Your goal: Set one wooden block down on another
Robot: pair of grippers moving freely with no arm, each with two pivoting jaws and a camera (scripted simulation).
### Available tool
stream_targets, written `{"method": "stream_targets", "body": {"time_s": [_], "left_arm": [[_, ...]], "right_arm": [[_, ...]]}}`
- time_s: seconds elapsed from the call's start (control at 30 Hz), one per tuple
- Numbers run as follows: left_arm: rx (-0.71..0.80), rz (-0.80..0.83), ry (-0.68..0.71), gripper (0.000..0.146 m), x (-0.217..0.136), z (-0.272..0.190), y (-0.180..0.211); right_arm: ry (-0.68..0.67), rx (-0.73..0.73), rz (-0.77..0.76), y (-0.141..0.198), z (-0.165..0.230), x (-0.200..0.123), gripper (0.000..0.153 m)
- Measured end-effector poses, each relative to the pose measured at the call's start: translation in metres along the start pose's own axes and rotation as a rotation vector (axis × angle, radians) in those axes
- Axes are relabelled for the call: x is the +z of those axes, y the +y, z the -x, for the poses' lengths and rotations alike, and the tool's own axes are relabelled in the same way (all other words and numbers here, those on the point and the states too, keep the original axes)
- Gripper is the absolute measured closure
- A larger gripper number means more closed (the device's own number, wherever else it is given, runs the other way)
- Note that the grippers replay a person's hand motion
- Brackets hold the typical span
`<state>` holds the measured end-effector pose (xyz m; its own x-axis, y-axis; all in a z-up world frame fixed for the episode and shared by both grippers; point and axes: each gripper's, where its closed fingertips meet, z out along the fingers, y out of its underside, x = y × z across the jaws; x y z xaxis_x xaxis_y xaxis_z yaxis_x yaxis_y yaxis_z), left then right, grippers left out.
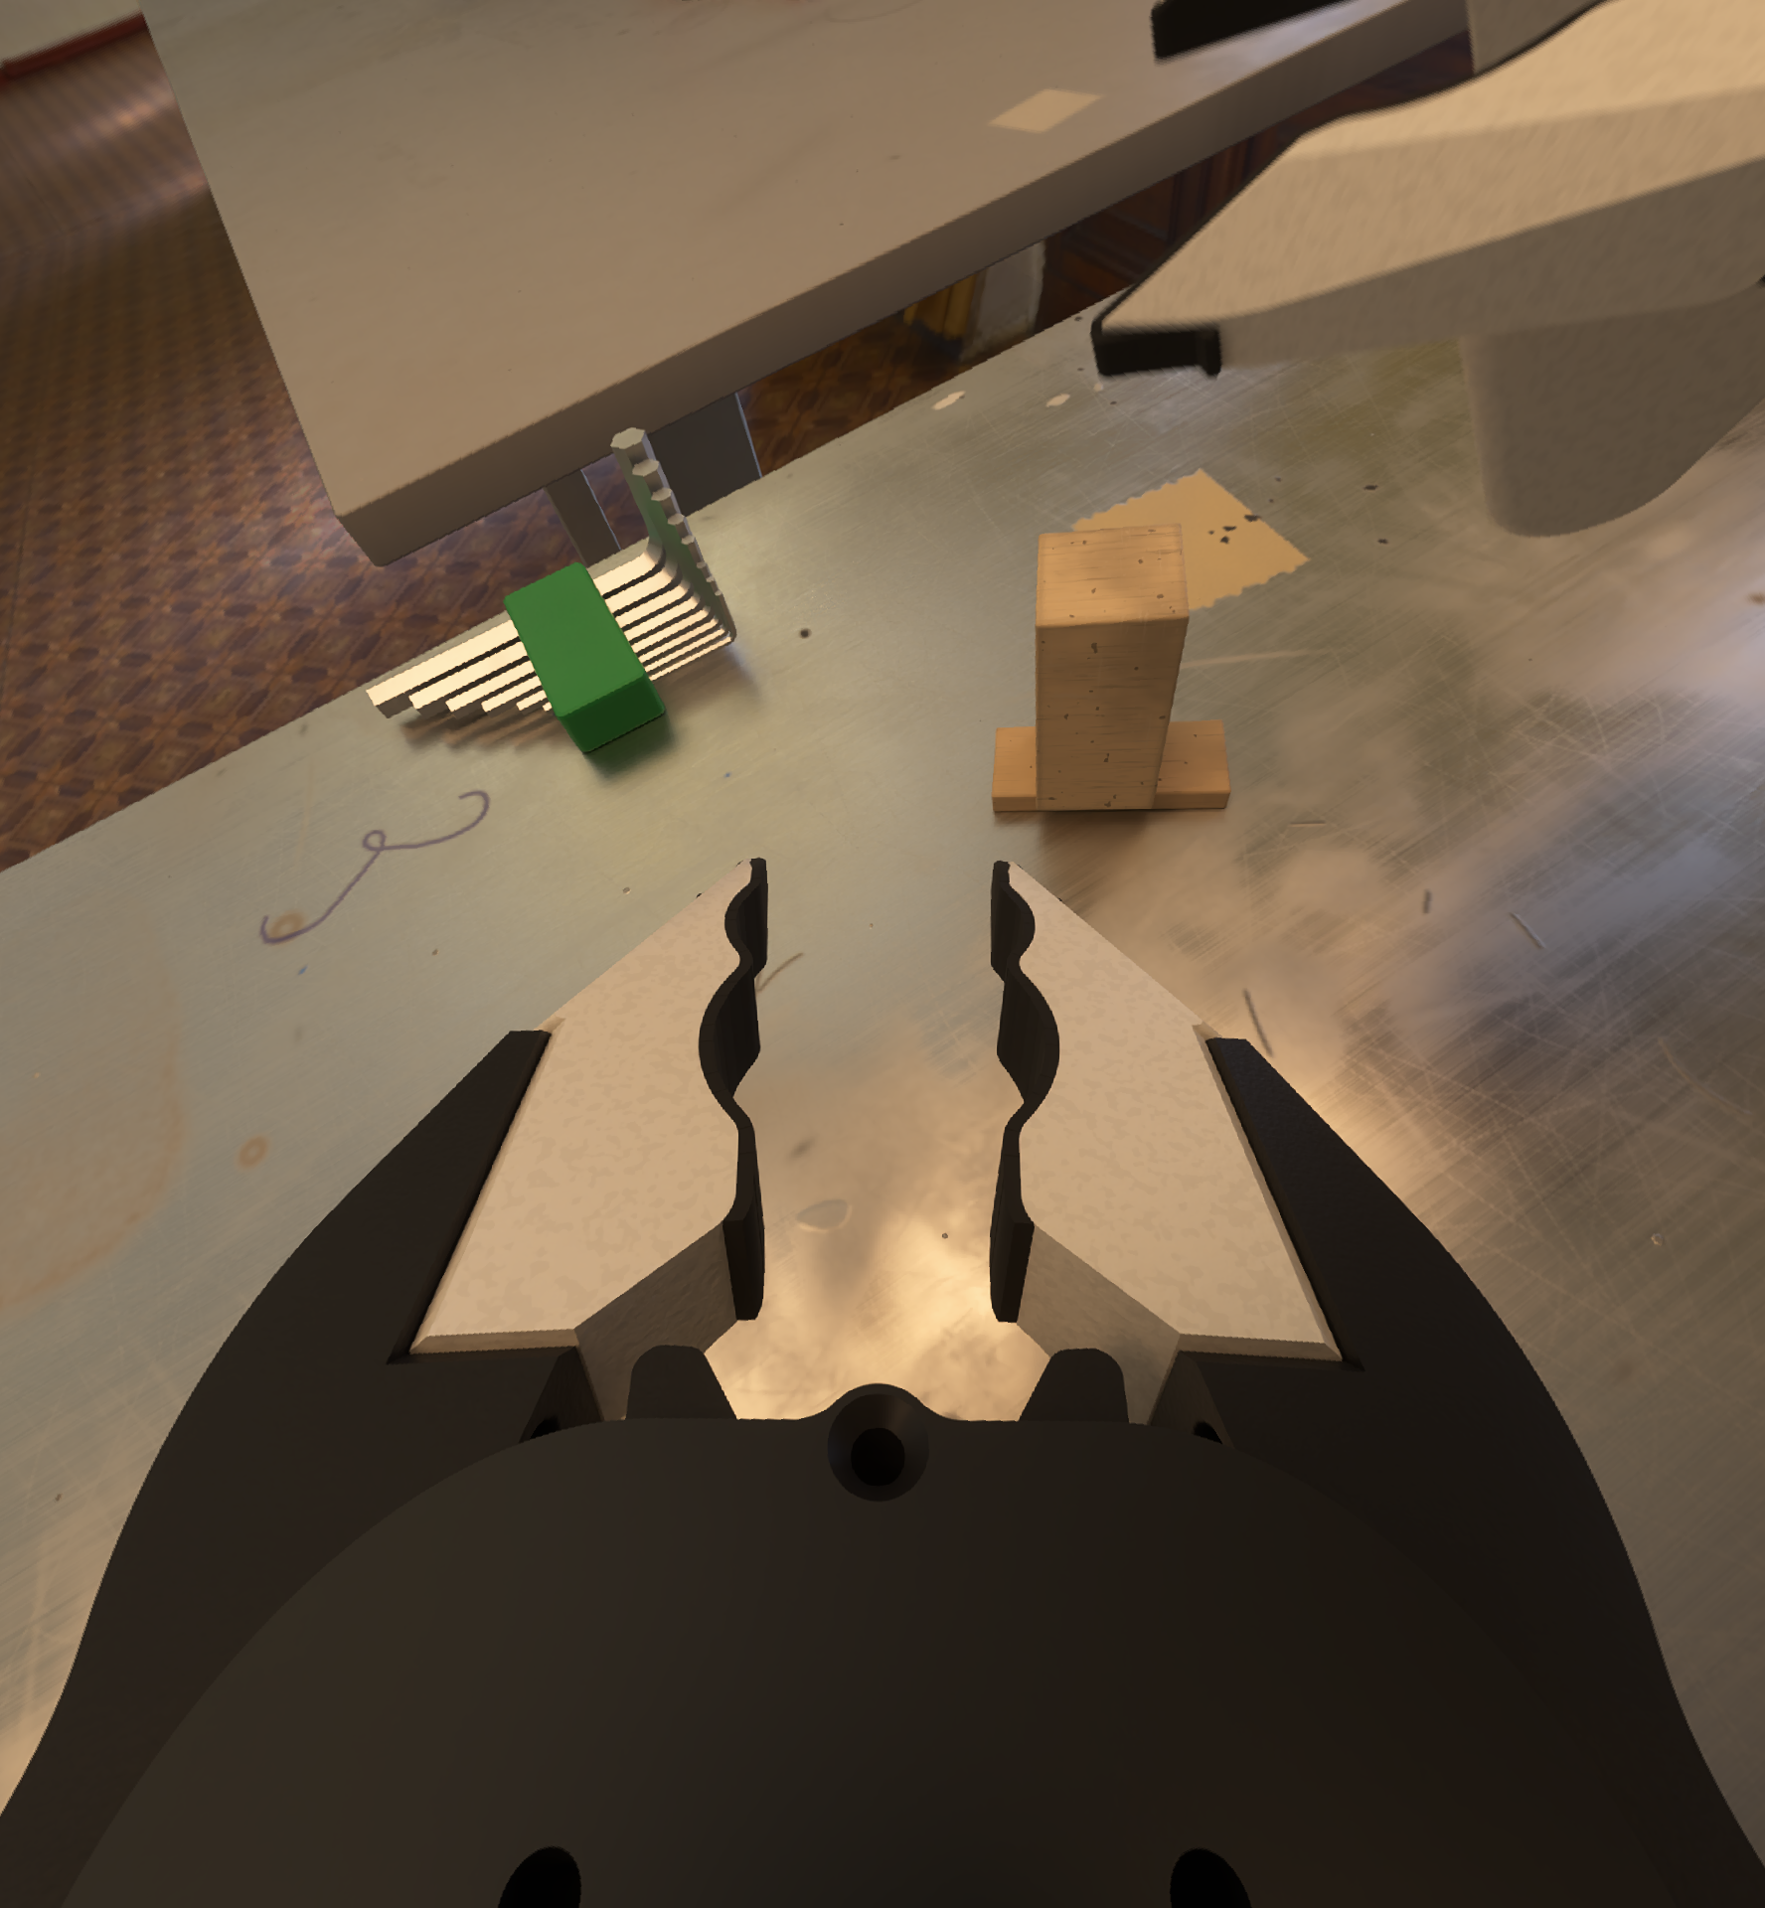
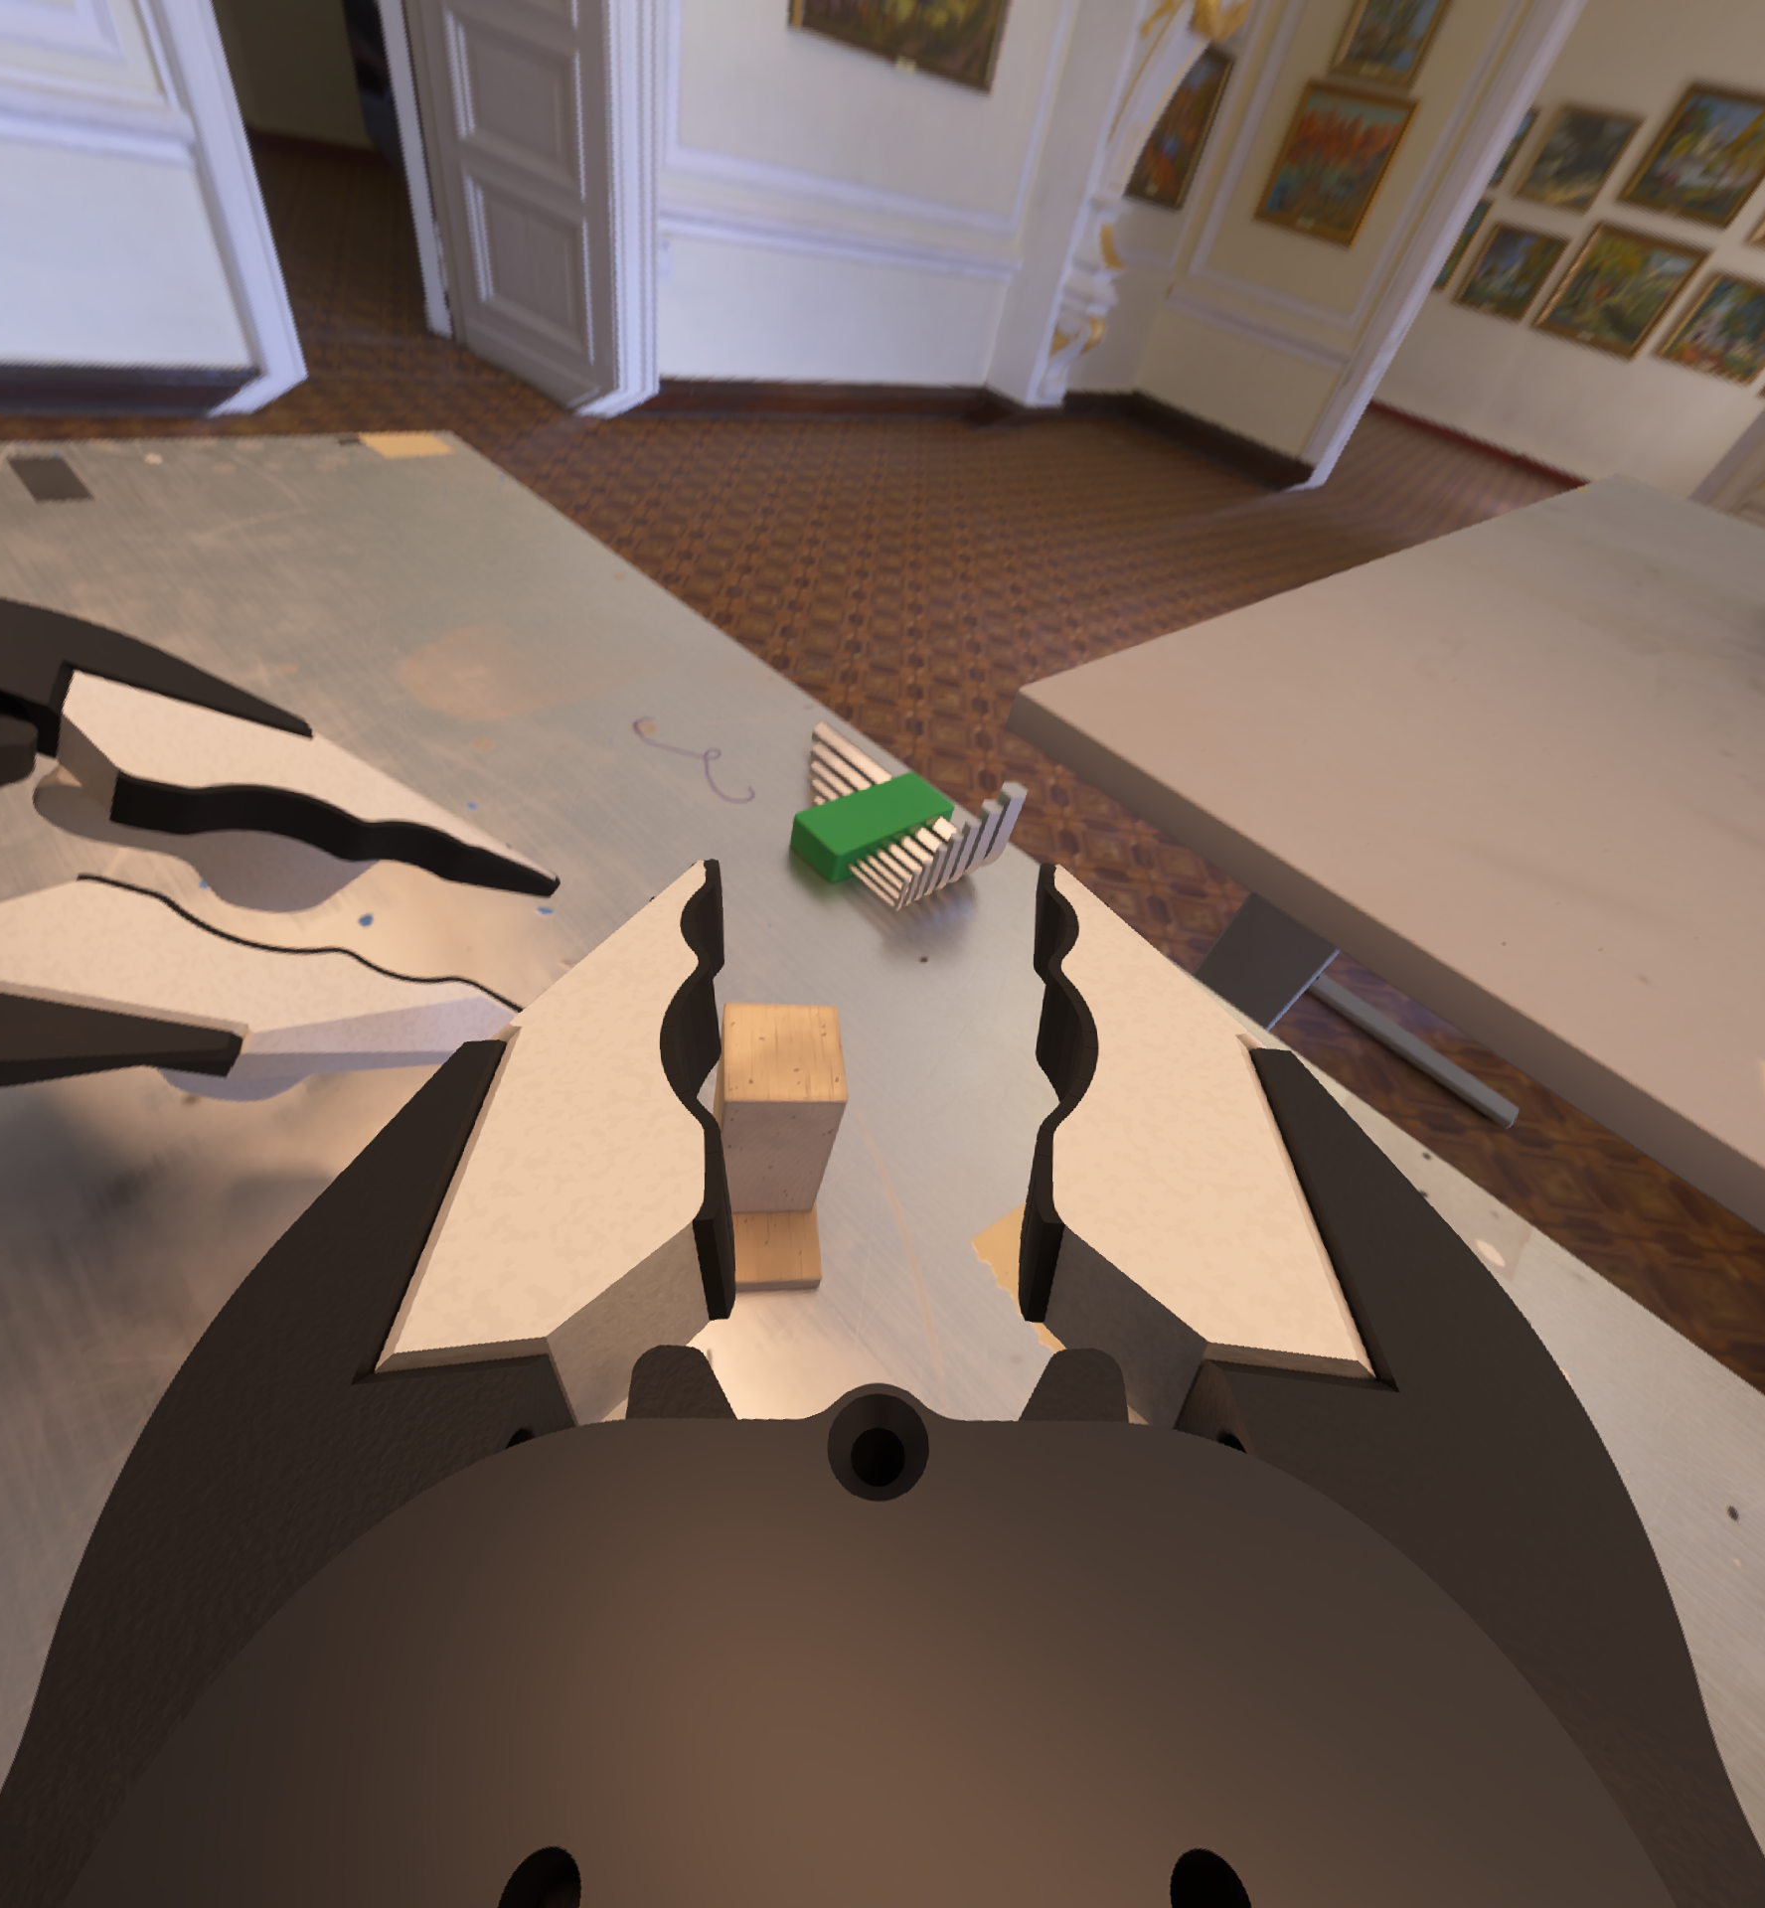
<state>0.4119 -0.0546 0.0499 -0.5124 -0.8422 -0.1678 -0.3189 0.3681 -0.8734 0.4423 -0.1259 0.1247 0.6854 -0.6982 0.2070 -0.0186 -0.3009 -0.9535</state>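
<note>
Where scribbled, the table point(image 1: 238, 1032) under empty left tool point(image 1: 876, 878).

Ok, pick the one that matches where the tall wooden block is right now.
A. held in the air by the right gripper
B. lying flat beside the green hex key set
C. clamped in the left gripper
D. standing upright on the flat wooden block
D: the tall wooden block stands upright on the flat wooden block, and both the left gripper and the right gripper are open and empty.
</note>
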Motion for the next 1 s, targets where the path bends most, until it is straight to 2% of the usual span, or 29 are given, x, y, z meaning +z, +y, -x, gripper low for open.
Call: {"method": "stream_targets", "body": {"time_s": [0.27,0.73,1.0], "left_arm": [[0.003,-0.001,-0.011,0.103,0.0,0.002,0.0],[-0.014,0.002,-0.016,0.103,-0.001,0.006,0.002],[-0.004,0.001,-0.017,0.103,-0.002,0.005,0.002]], "right_arm": [[0.037,0.028,-0.073,-0.01,-0.009,-0.006,0.088],[0.093,0.002,-0.057,-0.007,-0.014,-0.005,0.091],[0.13,0.027,-0.047,-0.003,-0.023,-0.005,0.087]]}}
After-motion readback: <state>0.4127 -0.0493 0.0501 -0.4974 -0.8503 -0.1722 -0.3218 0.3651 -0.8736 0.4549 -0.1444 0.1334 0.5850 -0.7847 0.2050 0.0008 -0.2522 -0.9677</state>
